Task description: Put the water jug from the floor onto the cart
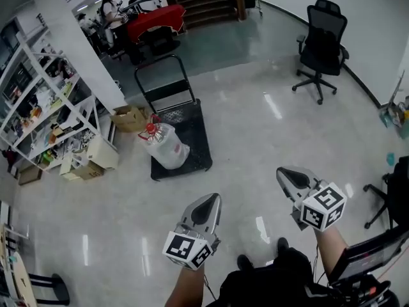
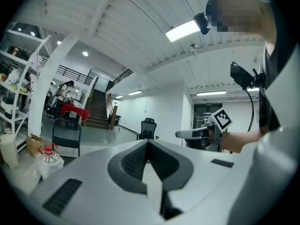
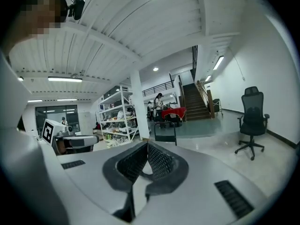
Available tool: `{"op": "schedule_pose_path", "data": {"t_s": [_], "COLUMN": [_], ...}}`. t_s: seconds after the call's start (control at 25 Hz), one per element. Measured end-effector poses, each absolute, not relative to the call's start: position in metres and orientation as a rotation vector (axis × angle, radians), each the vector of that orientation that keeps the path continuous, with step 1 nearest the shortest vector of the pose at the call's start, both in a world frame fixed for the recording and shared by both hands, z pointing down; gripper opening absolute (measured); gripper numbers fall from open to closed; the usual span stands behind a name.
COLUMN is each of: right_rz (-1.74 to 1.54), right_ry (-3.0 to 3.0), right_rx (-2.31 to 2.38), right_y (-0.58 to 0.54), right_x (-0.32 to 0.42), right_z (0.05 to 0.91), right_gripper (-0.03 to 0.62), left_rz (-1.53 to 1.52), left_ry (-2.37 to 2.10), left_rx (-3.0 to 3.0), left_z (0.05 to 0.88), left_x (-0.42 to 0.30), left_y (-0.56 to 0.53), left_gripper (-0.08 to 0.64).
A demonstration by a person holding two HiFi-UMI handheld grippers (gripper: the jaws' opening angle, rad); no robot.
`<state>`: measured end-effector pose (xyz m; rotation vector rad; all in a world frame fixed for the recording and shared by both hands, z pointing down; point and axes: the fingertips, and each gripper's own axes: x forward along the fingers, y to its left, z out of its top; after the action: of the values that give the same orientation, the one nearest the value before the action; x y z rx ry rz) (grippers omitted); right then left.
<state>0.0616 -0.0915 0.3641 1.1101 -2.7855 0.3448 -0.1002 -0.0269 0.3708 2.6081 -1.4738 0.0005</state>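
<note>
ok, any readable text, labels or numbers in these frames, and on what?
No text can be read.
Left marker cube and right marker cube: black-and-white square patterns, no letters.
Water jug: no legible label.
Shelf items and cardboard box: too small to read.

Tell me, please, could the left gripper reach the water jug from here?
Probably not yet: the left gripper is shut and well short of the water jug, with only floor between them. Nothing blocks the way; stepping closer should do.
</note>
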Motion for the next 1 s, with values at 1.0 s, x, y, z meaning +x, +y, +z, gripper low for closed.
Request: {"op": "schedule_pose_path", "data": {"t_s": [1.0], "right_rz": [0.323], "right_ry": [-2.873], "right_rx": [0.969], "right_y": [0.199], "right_x": [0.248], "right_z": [0.367], "right_gripper": [0.002], "left_rz": [0.127], "left_ry": [-1.528], "left_rx": [2.585], "left_z": [0.339], "left_x": [0.11], "left_y": [0.274], "left_gripper": [-0.009]}}
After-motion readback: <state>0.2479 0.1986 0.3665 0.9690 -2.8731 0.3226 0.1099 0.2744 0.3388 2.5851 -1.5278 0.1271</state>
